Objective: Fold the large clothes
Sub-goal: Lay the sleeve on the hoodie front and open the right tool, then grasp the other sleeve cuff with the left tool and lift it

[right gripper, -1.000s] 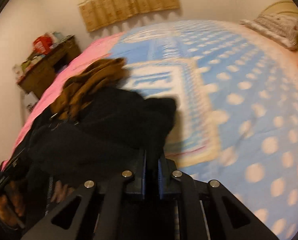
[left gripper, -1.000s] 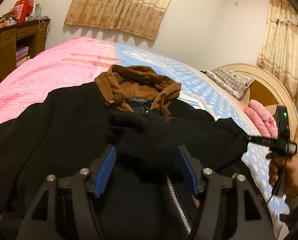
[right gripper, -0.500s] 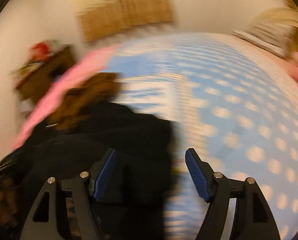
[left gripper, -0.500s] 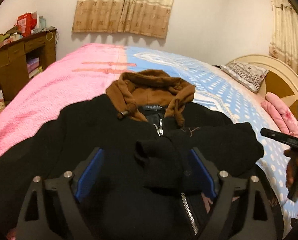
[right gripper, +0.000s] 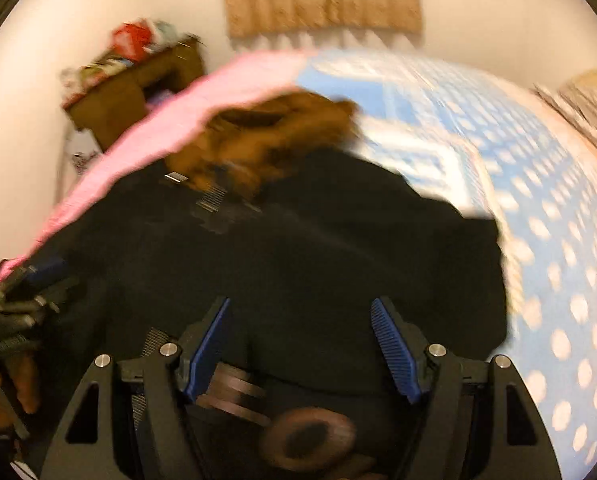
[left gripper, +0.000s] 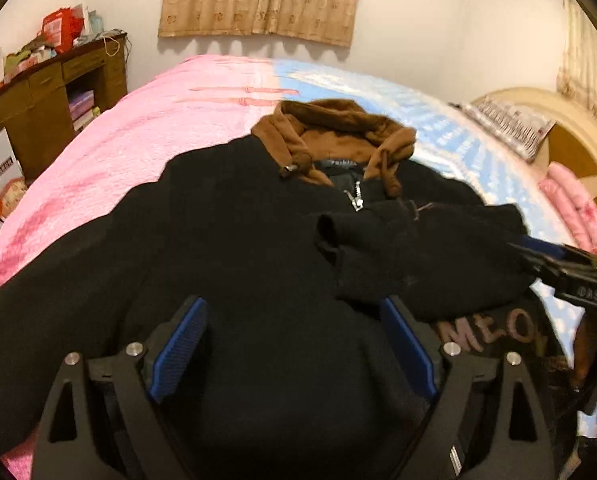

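Black jacket [left gripper: 238, 248] lies flat across the bed [left gripper: 138, 128], brown hood [left gripper: 334, 132] toward the far edge, one sleeve [left gripper: 418, 248] folded over its chest. My left gripper [left gripper: 294, 344] hangs above it, jaws spread wide, nothing held. My right gripper [right gripper: 302, 344] likewise gapes, empty; that view blurred.

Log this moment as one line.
stage: sleeve folded across chest | left tongs: open above jacket | right tongs: open above jacket | hood: brown, flat on bed
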`<state>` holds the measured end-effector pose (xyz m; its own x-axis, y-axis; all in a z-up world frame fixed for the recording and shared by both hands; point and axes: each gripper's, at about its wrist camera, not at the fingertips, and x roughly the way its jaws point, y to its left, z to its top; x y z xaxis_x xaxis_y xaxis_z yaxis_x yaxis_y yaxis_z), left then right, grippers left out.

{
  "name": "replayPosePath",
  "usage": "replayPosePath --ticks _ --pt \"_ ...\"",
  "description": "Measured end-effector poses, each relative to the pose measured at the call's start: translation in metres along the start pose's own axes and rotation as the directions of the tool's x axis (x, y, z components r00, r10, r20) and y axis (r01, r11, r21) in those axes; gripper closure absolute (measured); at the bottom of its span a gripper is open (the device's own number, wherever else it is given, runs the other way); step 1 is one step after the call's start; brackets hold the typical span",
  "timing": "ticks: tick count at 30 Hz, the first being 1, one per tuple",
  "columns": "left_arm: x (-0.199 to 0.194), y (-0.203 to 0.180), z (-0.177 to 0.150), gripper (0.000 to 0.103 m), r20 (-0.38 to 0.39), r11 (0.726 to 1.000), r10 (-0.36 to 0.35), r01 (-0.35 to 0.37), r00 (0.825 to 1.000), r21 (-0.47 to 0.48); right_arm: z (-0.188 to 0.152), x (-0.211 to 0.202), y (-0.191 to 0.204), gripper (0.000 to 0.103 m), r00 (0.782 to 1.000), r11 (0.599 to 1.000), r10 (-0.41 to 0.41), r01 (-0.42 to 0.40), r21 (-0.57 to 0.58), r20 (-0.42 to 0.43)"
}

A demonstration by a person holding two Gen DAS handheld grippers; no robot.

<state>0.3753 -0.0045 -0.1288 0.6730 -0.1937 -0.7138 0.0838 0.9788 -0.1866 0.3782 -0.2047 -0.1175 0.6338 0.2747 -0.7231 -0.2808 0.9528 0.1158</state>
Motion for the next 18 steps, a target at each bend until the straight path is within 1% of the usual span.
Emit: replayPosePath --ticks 1,2,3,4,6,7,8,10,12,15,17,18 --pt "-0.008 0.006 -0.002 0.012 0.011 1.000 0.008 -0.008 1.000 -0.022 0.003 0.002 0.013 0.030 1.000 1.000 0.026 -0.026 -0.013 0.014" --pt "-0.017 0.013 -0.004 0.012 0.030 0.999 0.018 -0.017 0.999 -0.047 0.006 0.008 0.018 0.030 0.999 0.999 0.046 -0.046 -0.019 0.010" --pt "-0.025 0.019 -0.006 0.012 0.048 0.998 0.017 -0.014 0.999 -0.063 0.004 0.024 0.032 0.029 0.996 0.996 0.083 -0.084 -0.031 -0.028" --pt "-0.030 0.023 -0.007 0.012 0.055 0.997 0.021 -0.017 0.998 -0.075 0.000 0.040 0.038 0.029 0.993 0.995 0.091 -0.094 -0.033 -0.075" --pt "-0.045 0.037 -0.011 0.012 0.067 0.992 0.063 -0.056 0.996 -0.110 -0.017 0.072 0.043 0.027 0.985 0.997 0.063 -0.067 -0.024 -0.163" --pt "-0.050 0.042 -0.012 0.012 0.077 0.991 0.075 -0.065 0.994 -0.118 -0.025 0.069 0.047 0.021 0.994 0.997 0.046 -0.052 -0.062 -0.096" --pt "-0.057 0.047 -0.015 0.012 0.093 0.989 0.092 -0.080 0.991 -0.126 -0.029 0.068 0.049 0.020 0.998 0.995 0.041 -0.045 -0.084 -0.057" --pt "-0.074 0.063 -0.024 0.012 0.120 0.981 0.141 -0.123 0.983 -0.149 -0.034 0.063 0.049 0.020 0.998 0.995 0.046 -0.049 -0.088 -0.034" --pt "-0.086 0.081 -0.033 0.012 0.131 0.972 0.163 -0.137 0.978 -0.190 -0.033 0.061 0.047 0.019 0.997 0.995 0.067 -0.068 -0.066 -0.031" --pt "-0.097 0.103 -0.047 0.012 0.127 0.953 0.200 -0.163 0.972 -0.257 -0.033 0.064 0.042 0.018 0.996 0.995 0.090 -0.091 -0.048 -0.029" --pt "-0.108 0.119 -0.061 0.012 0.131 0.932 0.232 -0.182 0.964 -0.312 -0.033 0.063 0.044 0.018 0.996 0.995 0.084 -0.086 -0.055 -0.027" --pt "-0.115 0.129 -0.071 0.012 0.128 0.918 0.254 -0.198 0.959 -0.344 -0.033 0.064 0.046 0.018 0.996 0.995 0.080 -0.082 -0.059 -0.027"
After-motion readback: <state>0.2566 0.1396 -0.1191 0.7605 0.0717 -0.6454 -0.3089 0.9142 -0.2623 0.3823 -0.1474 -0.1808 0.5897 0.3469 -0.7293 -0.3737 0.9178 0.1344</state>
